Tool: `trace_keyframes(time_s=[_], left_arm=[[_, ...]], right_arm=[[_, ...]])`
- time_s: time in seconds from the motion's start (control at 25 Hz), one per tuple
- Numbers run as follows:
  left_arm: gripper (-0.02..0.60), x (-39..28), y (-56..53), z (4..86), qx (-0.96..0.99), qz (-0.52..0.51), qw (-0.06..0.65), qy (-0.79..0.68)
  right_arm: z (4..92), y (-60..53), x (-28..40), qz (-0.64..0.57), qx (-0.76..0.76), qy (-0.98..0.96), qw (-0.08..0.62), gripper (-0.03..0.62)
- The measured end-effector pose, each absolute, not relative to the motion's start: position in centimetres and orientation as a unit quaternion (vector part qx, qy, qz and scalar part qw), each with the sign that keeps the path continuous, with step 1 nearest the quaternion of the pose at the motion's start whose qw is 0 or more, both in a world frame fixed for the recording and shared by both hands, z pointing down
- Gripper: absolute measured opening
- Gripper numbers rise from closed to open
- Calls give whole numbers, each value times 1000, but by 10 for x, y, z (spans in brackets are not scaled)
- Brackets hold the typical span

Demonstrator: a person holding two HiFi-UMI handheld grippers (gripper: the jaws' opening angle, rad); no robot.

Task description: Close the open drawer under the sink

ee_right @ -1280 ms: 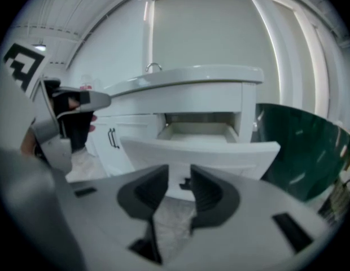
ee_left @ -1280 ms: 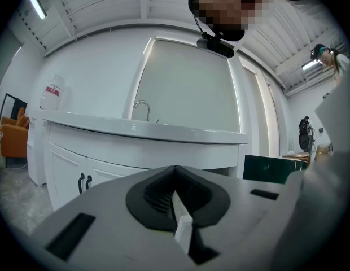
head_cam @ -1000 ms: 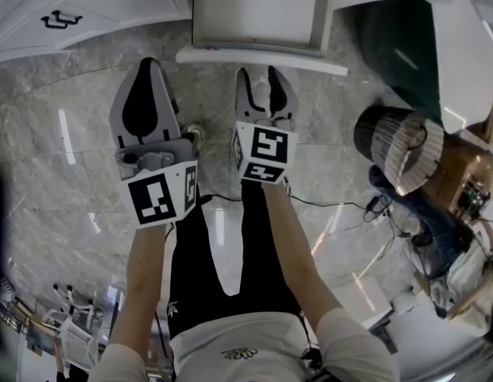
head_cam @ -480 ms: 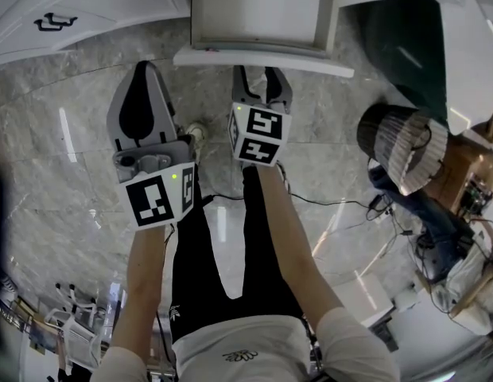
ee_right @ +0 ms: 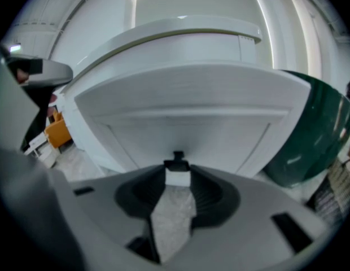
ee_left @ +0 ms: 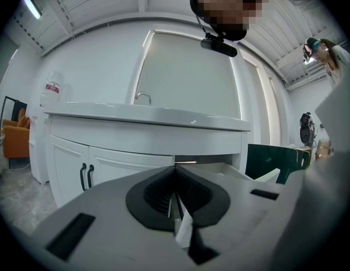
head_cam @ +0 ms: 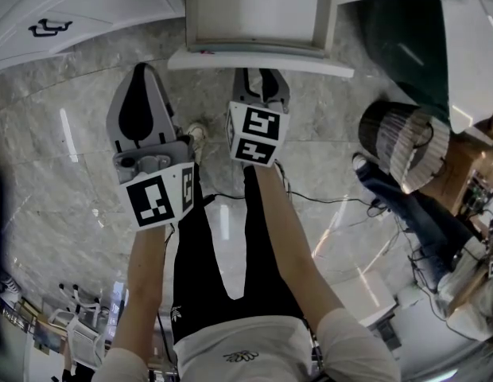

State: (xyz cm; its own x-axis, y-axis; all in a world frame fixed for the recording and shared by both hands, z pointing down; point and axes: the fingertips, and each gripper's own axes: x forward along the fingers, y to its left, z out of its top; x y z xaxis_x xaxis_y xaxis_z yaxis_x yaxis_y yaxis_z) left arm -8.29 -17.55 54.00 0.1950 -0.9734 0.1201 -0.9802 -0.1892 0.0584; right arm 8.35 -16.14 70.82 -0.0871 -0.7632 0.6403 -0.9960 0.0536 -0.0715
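Drawer (head_cam: 260, 60) is pulled out at 12 o'clock in the head view, its front edge overhanging the marble floor (head_cam: 71, 134), which is open at 9 o'clock. Dark green bin (head_cam: 405, 46) crowds 2 o'clock. Right gripper (head_cam: 261, 76) has its tips at the drawer front, fingers a narrow gap apart and just closing, black handle (ee_right: 177, 161) at the tips, contact unclear. Left gripper (head_cam: 143, 72) is beside it at 10 o'clock, fingers together, empty. Versus a second ago, the right gripper is nearer the front and the left is unchanged.
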Motion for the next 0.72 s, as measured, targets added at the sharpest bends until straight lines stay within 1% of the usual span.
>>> trace_keyframes(time_s=[0.72], left_arm=[[21, -90, -184, 544, 764, 39, 53, -642]], right_arm=[[700, -161, 83, 226, 641, -696, 232, 141]])
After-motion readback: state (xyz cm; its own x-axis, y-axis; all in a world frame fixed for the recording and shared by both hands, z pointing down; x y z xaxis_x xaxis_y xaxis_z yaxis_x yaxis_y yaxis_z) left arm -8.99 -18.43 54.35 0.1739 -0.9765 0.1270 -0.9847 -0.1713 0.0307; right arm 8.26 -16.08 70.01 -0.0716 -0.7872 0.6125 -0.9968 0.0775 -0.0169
